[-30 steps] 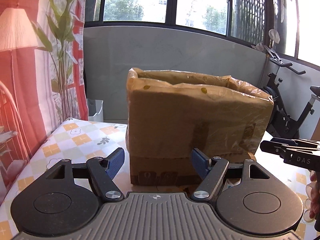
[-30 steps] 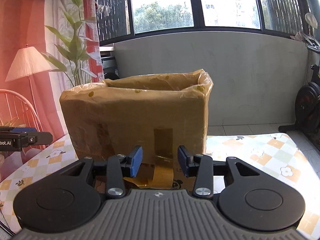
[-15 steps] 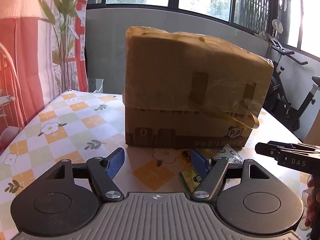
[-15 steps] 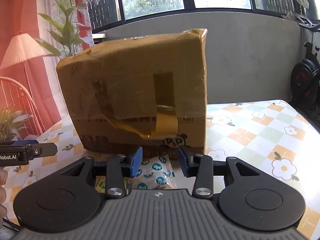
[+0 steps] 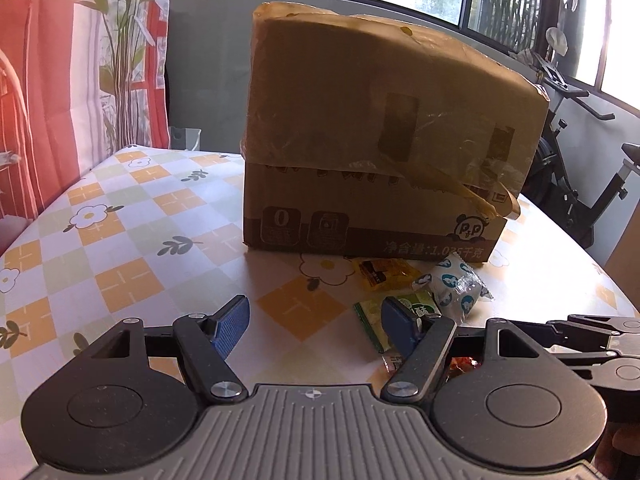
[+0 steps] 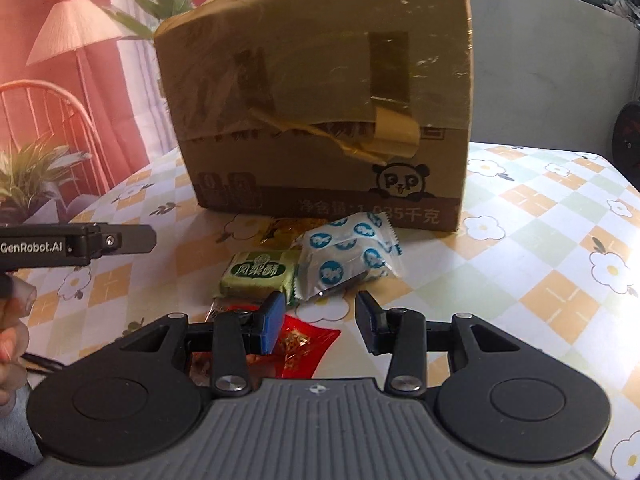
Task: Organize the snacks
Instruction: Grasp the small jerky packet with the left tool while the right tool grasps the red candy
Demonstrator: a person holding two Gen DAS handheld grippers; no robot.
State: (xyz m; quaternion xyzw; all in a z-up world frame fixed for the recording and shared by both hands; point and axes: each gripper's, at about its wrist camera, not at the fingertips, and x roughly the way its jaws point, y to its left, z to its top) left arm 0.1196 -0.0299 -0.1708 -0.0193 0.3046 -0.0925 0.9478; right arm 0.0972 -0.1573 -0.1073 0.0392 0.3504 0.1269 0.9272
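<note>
A tall taped cardboard box [image 5: 380, 152] [image 6: 320, 92] stands on the flower-patterned table. In front of it lie several small snack packets: a yellow one [image 5: 380, 272] [image 6: 288, 228], a white one with blue dots [image 5: 456, 284] [image 6: 352, 256], a green one [image 5: 400, 312] [image 6: 260, 272] and a red one [image 6: 304, 344]. My left gripper [image 5: 314, 322] is open above bare tablecloth, left of the packets. My right gripper [image 6: 320, 320] is open with nothing between its fingers, just above the red packet and near the white one.
The tablecloth [image 5: 120, 240] has orange and green checks. An exercise bike [image 5: 576, 168] stands beyond the table's right edge. A red curtain, a plant [image 6: 36, 168] and a chair [image 6: 52, 120] are at the left. A hand [image 6: 12, 340] shows at the left edge of the right wrist view.
Both grippers have dropped lower and tipped toward the table. The box's open top has gone out of sight, and the snack packets in front of it have come into view.
</note>
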